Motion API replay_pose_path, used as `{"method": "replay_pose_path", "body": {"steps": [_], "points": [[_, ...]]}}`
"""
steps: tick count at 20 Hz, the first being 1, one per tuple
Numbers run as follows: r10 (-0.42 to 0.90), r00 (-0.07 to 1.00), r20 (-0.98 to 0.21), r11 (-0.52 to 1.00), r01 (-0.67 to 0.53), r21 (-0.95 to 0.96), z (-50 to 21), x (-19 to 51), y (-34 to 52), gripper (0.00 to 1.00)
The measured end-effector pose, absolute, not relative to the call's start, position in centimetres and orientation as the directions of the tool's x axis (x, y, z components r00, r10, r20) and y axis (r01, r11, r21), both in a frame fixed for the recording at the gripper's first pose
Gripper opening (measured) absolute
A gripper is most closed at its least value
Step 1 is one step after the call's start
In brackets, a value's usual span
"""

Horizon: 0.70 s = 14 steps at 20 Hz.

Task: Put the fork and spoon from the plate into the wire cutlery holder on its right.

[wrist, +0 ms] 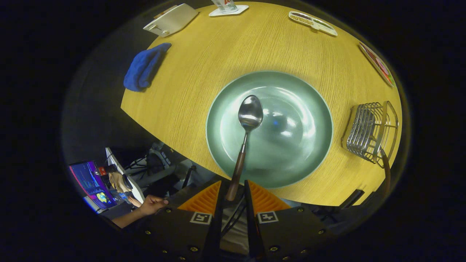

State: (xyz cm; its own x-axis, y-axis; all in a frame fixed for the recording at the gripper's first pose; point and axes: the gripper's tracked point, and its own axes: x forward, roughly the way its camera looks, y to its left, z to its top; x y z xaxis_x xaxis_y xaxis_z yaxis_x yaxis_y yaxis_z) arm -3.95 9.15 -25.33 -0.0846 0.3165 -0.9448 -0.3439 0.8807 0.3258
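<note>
My gripper (233,194) is shut on the brown wooden handle of a steel spoon (249,115), with both orange fingers (204,199) pressing the handle's end. The spoon points forward over the round green plate (309,145), its bowl above the plate's middle. I cannot tell whether it touches the plate. The wire cutlery holder (366,133) stands on the wooden table to the right of the plate. A brown handle (386,173) sticks out of the holder on its near side; the rest of that piece is hidden.
A blue cloth (143,69) lies at the table's left edge. A white box (171,20), a small stand (227,8) and flat cards (313,23) sit along the far side. Below the table's near-left edge are a person's hand (151,204) and a screen (89,183).
</note>
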Motion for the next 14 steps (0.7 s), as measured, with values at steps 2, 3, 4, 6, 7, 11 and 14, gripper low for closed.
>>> {"method": "replay_pose_path", "body": {"steps": [2, 3, 4, 6, 7, 11, 14], "points": [[0.299, -0.092, -0.95, 0.883, -0.352, 0.312, -26.4, -4.0, 9.0, 0.31], [0.294, -0.091, -0.951, 0.885, -0.349, 0.307, -26.9, -3.8, 9.0, 0.31], [0.289, -0.092, -0.953, 0.888, -0.347, 0.303, -27.2, -3.6, 8.9, 0.31], [0.291, -0.095, -0.952, 0.891, -0.335, 0.306, -27.9, -3.3, 9.1, 0.31], [0.29, -0.097, -0.952, 0.892, -0.334, 0.305, -28.1, -3.2, 9.2, 0.31], [0.232, -0.082, -0.969, 0.898, -0.364, 0.246, -29.1, -2.5, 7.9, 0.31], [0.211, -0.099, -0.972, 0.896, -0.378, 0.233, -29.4, -2.8, 7.2, 0.31]]}}
